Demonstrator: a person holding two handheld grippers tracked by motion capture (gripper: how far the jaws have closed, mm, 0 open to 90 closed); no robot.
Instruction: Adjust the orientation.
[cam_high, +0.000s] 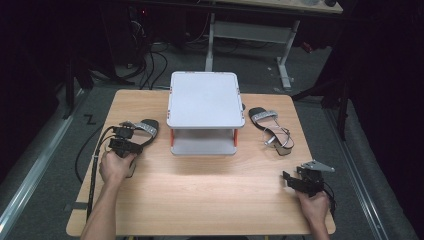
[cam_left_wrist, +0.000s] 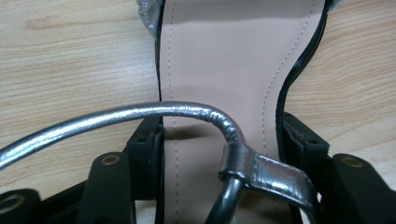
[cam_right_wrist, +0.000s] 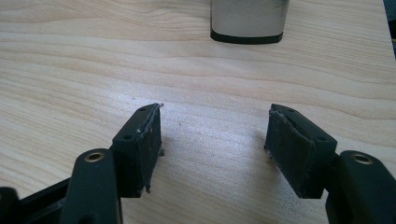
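**benchwatcher:** Dark room all round, cables on the floor, and one pale wooden table (cam_high: 200, 195) lit in the middle. On it, toward the back, sits a small grey two-level rack (cam_high: 203, 112) with orange posts. One sandal each side of it. What's the plan, you reckon?

**solegrip:** Looks to me like the shoes are headed for that rack, which would explain why it sits dead centre with a sandal parked to each side, one per hand. The left gripper (cam_high: 131, 136) is already on the left sandal (cam_high: 142, 130). In the left gripper view its two black jaws sit either side of the narrow waist of the beige insole (cam_left_wrist: 219, 74), pads pressed against the sole's black edges, so I'd call that a grip, roughly half closed. The silver ankle strap (cam_left_wrist: 140, 114) loops across in front of the jaws.

**benchwatcher:** Why grab at the waist?

**solegrip:** Narrowest part of the sole, so it fits between the pads, and it keeps the loose strap out of the pinch. My guess anyway.

**benchwatcher:** And the other hand?

**solegrip:** The right gripper (cam_high: 294, 176) rests near the front right corner of the table, jaws partly apart with bare wood between them, nothing held. The right sandal (cam_high: 272, 130) lies well ahead of it, just beside the rack. The block heel (cam_right_wrist: 247, 21) shows at the top of the right gripper view, apart from the jaws.
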